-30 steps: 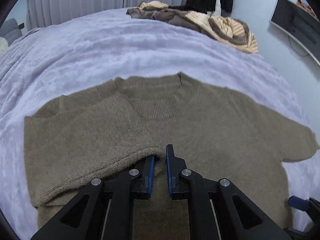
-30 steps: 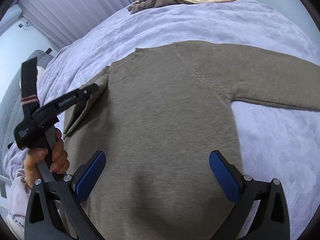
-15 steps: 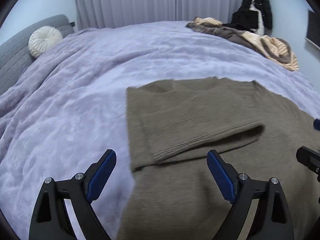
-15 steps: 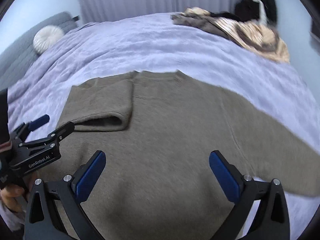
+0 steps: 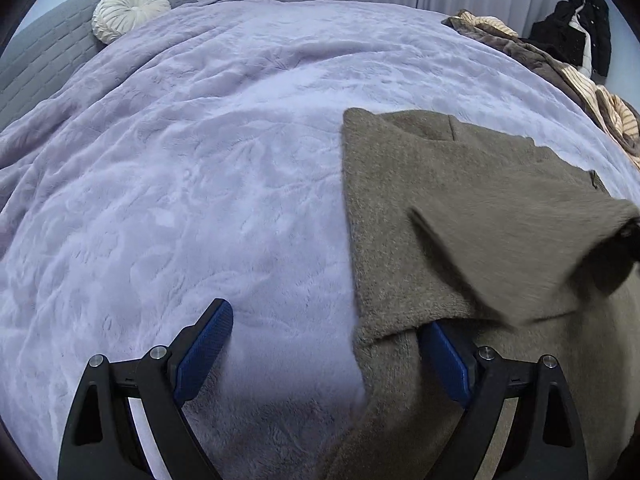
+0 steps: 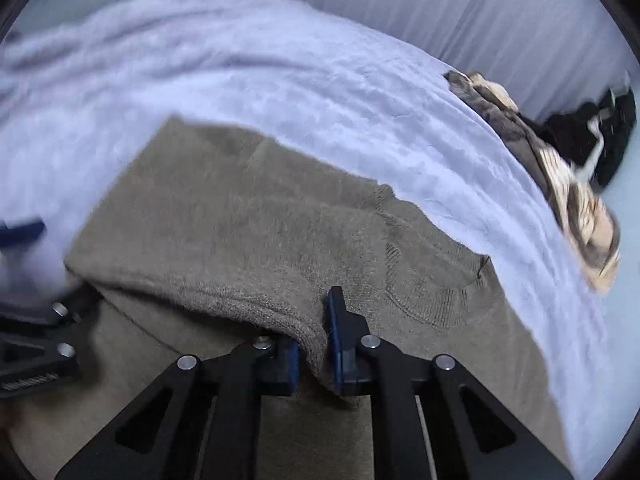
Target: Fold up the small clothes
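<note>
Knit fabric sits pinched in the right tool (image 6: pixel 314 354): its jaws have just been closing and now press on the cuff end of the sleeve (image 6: pixel 240 304) of the brown sweater (image 6: pixel 248 216), which lies flat on the lilac bed cover (image 6: pixel 320 80). That sleeve is folded across the chest, its long axis running left to right in the right wrist view, with the ribbed neckline (image 6: pixel 432 292) just beyond and to the right of the tool. The left tool (image 5: pixel 326 354) stands spread wide and holds nothing; it straddles the sweater's left edge, one pad over bare cover, the other tucked under the lifted sleeve. In its view the sweater (image 5: pixel 460 208) stretches away to the right and far side. So the right hand has the sleeve, and I judge the coming move turns on carrying that cuff along the sleeve's axis. Farther off, a heap of striped clothes (image 5: pixel 580 92) lies at the bed's far right, and a round white cushion (image 5: pixel 130 10) at the far left
</note>
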A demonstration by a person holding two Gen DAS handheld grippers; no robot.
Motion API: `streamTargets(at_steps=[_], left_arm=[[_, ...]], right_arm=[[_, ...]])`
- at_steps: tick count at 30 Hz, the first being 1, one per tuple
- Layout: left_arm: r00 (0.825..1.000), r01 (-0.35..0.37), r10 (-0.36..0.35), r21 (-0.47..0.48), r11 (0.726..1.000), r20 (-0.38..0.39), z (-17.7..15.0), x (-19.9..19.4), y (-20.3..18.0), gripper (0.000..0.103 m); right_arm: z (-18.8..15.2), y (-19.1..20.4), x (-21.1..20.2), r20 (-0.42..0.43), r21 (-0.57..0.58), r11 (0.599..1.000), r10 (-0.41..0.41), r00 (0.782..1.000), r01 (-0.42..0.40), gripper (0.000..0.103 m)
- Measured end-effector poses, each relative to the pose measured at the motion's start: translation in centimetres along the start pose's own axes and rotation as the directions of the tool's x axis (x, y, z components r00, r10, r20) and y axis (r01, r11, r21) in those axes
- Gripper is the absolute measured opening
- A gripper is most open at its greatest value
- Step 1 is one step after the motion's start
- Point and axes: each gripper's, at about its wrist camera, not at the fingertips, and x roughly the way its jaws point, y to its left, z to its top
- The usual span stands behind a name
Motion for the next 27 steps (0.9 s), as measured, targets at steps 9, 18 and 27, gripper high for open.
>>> streamTargets(at_steps=[9,18,27], left_arm=[[1.000,0.025,-0.024,-0.083,0.996,0.014,0.2,0.7,1.2,0.093],[0.999,0.032,-0.033,-0.090,0.995,-0.010,0.4,0.9,1.4,0.093],[0.998,0.029,-0.038,-0.194,0.981,-0.043,0.7,0.6,2.5,0.093]], right_arm=[[-11.1,-15.5,0.0,0.070,0.799,0.561,0.269,0.961,-0.215,0.015],[-6.4,-5.5,-3.1,0.008,-0.004,0.973,-0.231,0.973,0.232,0.042],[-4.2,0.6,-0.4,0.095,-0.371,0.874,-0.299,0.949,0.313,0.007]])
